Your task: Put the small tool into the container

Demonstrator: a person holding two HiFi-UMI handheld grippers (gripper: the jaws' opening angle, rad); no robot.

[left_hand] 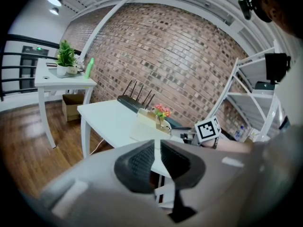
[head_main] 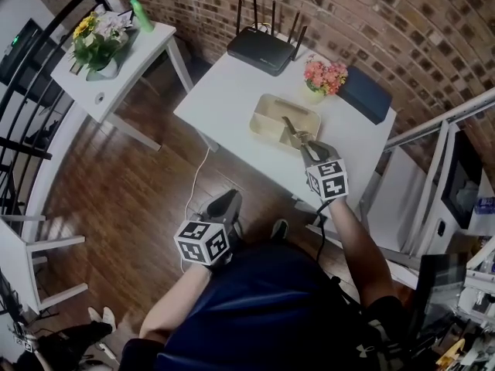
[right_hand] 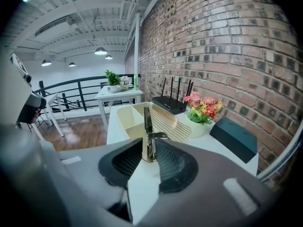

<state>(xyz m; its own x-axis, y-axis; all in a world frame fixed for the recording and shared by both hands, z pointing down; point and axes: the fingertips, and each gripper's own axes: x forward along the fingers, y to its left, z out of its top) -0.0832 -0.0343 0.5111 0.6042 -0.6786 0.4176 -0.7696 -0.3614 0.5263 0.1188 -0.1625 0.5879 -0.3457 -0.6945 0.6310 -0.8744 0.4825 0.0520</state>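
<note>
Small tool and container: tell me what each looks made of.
Small tool: metal with a polished silvery finish and a slight yellow tint. It throws bright glints and mirror-like reflections. Container: probably plastic, matte cream. The colour is even, the corners are rounded and moulded, and nothing shines. Its ribbed panel looks like the same material, though that is less certain.

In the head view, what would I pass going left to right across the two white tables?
potted flowers → green bottle → black router → pink flowers → dark blue box
</note>
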